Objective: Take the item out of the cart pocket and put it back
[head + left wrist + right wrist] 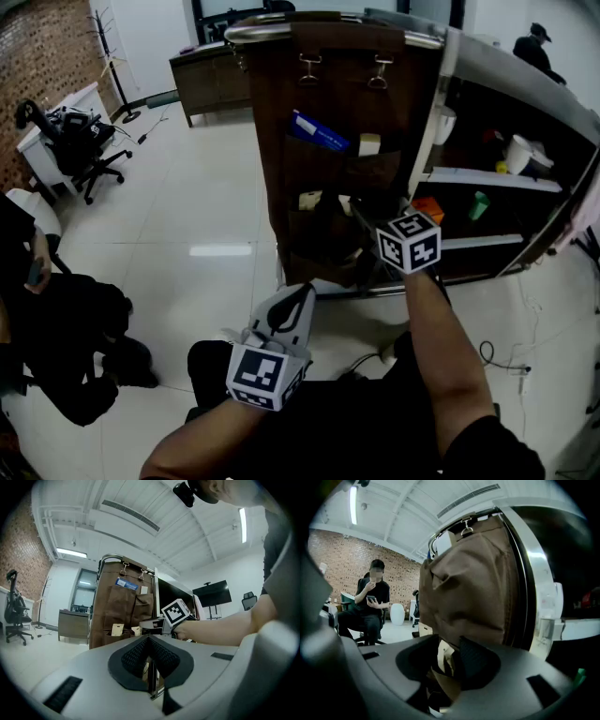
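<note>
A brown hanging organizer (328, 141) with pockets covers the cart's (525, 75) end. Its upper pockets hold a blue pack (319, 131) and a cream card (369, 143). My right gripper (361, 218) reaches into a lower pocket next to another cream tag (309, 199). In the right gripper view the gripper (447, 663) stands open, with a beige paper item (443, 657) between its jaws, close against the brown fabric (473, 588). My left gripper (289, 302) hangs low and back from the cart; its pads (140, 656) are together with nothing in them (151, 670).
The cart's side shelves carry an orange box (429, 208), a green thing (479, 204) and white cups (518, 152). A person sits at the left (66, 328), also seen in the right gripper view (370, 602). An office chair (80, 141) stands further back. Cables (506, 361) lie on the floor.
</note>
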A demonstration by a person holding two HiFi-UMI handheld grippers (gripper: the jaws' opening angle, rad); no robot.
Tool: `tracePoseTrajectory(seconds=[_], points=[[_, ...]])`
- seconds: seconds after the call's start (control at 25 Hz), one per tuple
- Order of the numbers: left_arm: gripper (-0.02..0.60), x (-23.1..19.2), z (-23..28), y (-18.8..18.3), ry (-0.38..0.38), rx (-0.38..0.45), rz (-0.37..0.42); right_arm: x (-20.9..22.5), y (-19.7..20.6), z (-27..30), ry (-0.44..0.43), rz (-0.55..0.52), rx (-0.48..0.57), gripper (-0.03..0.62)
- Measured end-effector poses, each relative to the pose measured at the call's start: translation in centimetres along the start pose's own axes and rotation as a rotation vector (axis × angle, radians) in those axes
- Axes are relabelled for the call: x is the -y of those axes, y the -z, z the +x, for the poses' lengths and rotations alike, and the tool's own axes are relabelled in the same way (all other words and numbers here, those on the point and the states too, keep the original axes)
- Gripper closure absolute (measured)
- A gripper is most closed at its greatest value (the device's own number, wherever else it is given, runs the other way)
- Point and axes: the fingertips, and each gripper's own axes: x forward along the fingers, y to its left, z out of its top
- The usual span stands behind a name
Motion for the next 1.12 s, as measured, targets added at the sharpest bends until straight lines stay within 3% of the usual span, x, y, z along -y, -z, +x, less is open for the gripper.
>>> tracePoseTrajectory(seconds=[0.68,1.12], points=[[0.581,-0.1,0.3,0.0,0.002,-0.001,-0.014,-0.7,2.8,2.4,-0.048,-0.019,-0.099,0.435],[0.581,0.0,0.3,0.0,0.004,0.001,-0.005,-0.3,2.1,1.9,-0.027,0.019,-0.061,0.545]])
